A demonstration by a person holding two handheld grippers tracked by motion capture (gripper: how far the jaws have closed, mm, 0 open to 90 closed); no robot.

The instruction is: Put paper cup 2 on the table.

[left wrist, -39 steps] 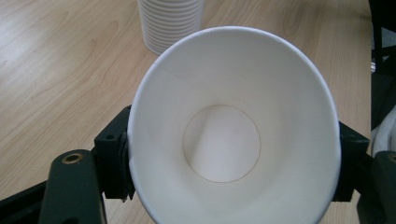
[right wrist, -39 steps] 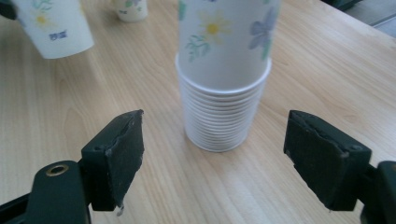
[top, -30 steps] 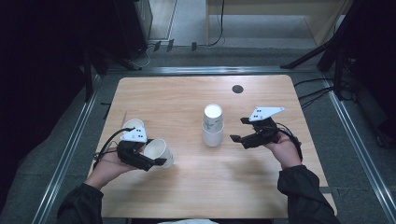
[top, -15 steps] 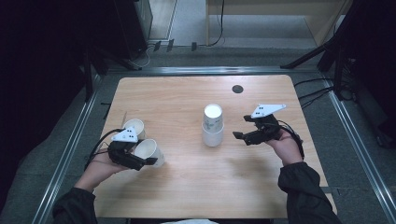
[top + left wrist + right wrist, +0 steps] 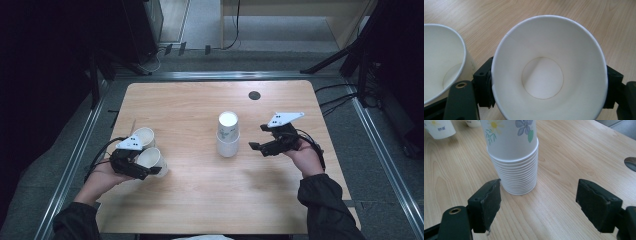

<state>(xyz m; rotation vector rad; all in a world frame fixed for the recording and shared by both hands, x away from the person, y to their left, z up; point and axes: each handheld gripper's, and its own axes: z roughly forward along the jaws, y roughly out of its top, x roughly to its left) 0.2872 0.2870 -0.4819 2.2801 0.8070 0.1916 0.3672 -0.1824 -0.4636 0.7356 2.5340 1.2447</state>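
left gripper (image 5: 152,169): jaws just opening, white paper cup (image 5: 549,72) between them, lower left of the high view | right gripper (image 5: 537,202): jaws wide, empty | stack of flowered white paper cups (image 5: 512,157): centre, just beyond

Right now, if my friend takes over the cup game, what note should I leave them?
Left gripper: a paper cup sits between the jaws, which have just been opening, close beside a second cup standing on the table.
Right gripper: open and holding nothing, beside the upside-down cup stack mid-table.
Done: one cup stands at the left edge, another is being set down next to it.
Left: probably let go of that cup, then pull more from the stack.
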